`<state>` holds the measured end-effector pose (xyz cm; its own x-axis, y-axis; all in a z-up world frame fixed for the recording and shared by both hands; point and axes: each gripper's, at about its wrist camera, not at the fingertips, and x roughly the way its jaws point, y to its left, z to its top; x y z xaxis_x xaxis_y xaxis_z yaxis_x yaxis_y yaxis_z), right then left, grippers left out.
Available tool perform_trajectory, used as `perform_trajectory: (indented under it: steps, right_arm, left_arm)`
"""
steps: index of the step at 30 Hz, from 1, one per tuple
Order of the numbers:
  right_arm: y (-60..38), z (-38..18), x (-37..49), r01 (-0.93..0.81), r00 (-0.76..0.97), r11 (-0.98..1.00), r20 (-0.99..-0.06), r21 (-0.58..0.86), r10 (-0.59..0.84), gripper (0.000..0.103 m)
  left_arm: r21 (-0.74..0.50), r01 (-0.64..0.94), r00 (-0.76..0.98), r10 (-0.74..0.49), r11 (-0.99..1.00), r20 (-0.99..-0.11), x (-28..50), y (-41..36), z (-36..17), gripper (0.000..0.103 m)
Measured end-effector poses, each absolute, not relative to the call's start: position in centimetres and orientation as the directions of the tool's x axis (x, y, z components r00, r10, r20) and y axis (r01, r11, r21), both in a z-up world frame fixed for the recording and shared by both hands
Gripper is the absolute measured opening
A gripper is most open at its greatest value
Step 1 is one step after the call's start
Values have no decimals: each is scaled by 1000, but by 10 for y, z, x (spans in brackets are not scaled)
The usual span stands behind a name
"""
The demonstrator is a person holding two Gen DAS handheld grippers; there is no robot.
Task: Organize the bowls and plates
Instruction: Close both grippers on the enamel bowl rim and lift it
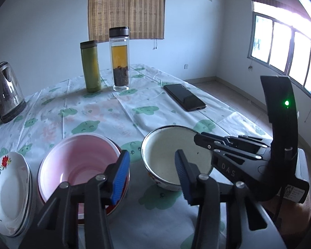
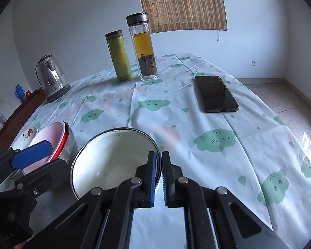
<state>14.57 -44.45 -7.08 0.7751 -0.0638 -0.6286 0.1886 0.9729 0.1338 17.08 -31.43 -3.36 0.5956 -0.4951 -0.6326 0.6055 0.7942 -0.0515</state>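
White bowl (image 2: 114, 157) empty, rim pinched by right gripper (image 2: 158, 178); pink bowl (image 1: 78, 161) empty.

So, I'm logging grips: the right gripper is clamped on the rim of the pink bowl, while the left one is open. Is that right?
Not quite: the right gripper is clamped on the rim of the white enamel bowl, as the right wrist view shows. The pink bowl sits beside it, ungripped. The left gripper is open, as you said.

A table (image 2: 248, 145) with a cloud-print cloth carries a steel kettle (image 2: 51, 78), a green flask (image 2: 119, 57), a glass tea bottle (image 2: 144, 47), a phone (image 2: 215, 93), floral plates (image 1: 8, 193), a pink bowl (image 1: 78, 161) and a white enamel bowl (image 2: 112, 159).
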Motion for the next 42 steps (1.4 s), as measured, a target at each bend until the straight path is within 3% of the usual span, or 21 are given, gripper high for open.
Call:
perform_trajectory:
  steps: [2, 4, 16, 27, 42]
  right_arm:
    - [-448, -71, 145, 201, 771, 970, -633, 137, -71, 6]
    - [-452, -71, 144, 217, 770, 966, -632, 139, -82, 6]
    - [-457, -70, 142, 232, 772, 962, -628, 145, -92, 6]
    - [-458, -71, 142, 225, 774, 961, -629, 158, -78, 7]
    - [-454, -62, 138, 196, 815, 961, -578, 197, -47, 7]
  left_arm:
    - [-52, 608, 589, -494, 792, -639, 171, -316, -35, 30]
    - [-60, 614, 580, -502, 787, -642, 170, -317, -35, 27]
    - [-73, 598, 528, -461, 798, -713, 184, -343, -49, 26]
    - [-34, 583, 554, -428, 812, -715, 186, -348, -57, 27]
    - [-91, 563, 575, -469, 821, -671, 183, -335, -47, 26]
